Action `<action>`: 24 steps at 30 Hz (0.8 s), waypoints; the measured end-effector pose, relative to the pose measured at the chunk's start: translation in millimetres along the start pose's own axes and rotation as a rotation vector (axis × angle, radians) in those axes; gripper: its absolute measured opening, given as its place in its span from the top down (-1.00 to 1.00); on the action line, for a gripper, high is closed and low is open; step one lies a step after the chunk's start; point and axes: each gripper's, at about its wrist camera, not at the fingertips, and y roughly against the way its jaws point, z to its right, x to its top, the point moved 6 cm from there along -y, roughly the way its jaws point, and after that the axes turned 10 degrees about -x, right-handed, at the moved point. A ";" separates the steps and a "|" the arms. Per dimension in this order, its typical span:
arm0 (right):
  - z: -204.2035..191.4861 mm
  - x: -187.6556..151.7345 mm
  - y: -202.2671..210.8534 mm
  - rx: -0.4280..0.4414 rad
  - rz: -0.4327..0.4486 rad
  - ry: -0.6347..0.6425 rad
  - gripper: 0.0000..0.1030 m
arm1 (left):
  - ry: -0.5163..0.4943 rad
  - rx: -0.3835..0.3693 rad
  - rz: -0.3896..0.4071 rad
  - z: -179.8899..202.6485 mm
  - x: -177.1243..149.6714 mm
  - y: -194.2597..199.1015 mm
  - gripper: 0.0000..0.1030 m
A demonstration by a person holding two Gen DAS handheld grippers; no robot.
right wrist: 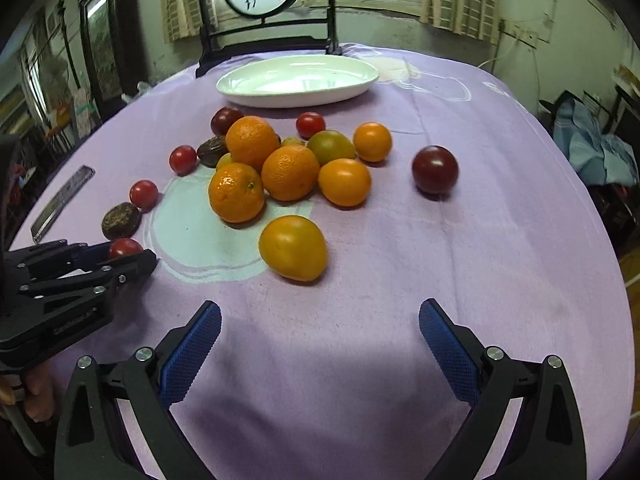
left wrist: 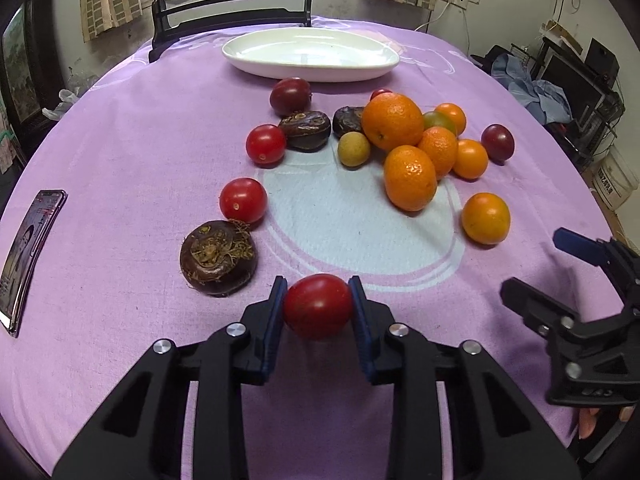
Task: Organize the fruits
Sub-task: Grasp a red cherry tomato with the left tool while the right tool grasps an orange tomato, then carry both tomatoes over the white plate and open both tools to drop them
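My left gripper (left wrist: 318, 294) is shut on a red cherry tomato (left wrist: 318, 308), whose sides touch both blue pads just above the purple cloth. From the right wrist view the same gripper (right wrist: 134, 254) and tomato (right wrist: 124, 246) sit at the left. My right gripper (right wrist: 320, 320) stands open over bare cloth with nothing between its fingers. An orange-yellow tomato (right wrist: 293, 248) lies just ahead of it. Several mandarins (right wrist: 290, 172), red and dark tomatoes (right wrist: 435, 169) and brown water chestnuts (left wrist: 218, 262) are scattered mid-table. An empty white oval plate (left wrist: 312, 56) stands at the far side.
A phone (left wrist: 28, 256) lies near the table's left edge. A black decorative screen stand (right wrist: 264, 36) rises behind the plate. Off the right edge of the table are a blue cloth (right wrist: 592, 148) and dark shelving. A hand (right wrist: 38, 392) holds the left gripper's handle.
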 end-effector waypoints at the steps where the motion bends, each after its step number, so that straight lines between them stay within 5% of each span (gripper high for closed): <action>1: -2.9 3.7 -3.6 -0.001 -0.004 0.011 -0.79 | 0.001 -0.003 0.001 -1.0 0.4 -0.2 0.41; 7: -10.7 17.5 -25.6 -0.028 -0.045 0.047 -0.33 | -0.005 -0.016 0.001 -2.6 1.2 -0.8 0.41; 12: -19.2 24.1 -30.2 0.028 -0.030 0.058 0.23 | -0.009 -0.022 0.001 -4.4 2.5 -1.3 0.41; 18: -20.3 25.9 -22.3 0.082 -0.044 0.043 0.24 | -0.025 -0.044 -0.013 -6.2 8.3 -1.4 0.41; 24: -7.5 63.2 10.4 0.179 0.059 -0.002 0.24 | -0.070 -0.063 0.038 -8.1 53.8 15.8 0.41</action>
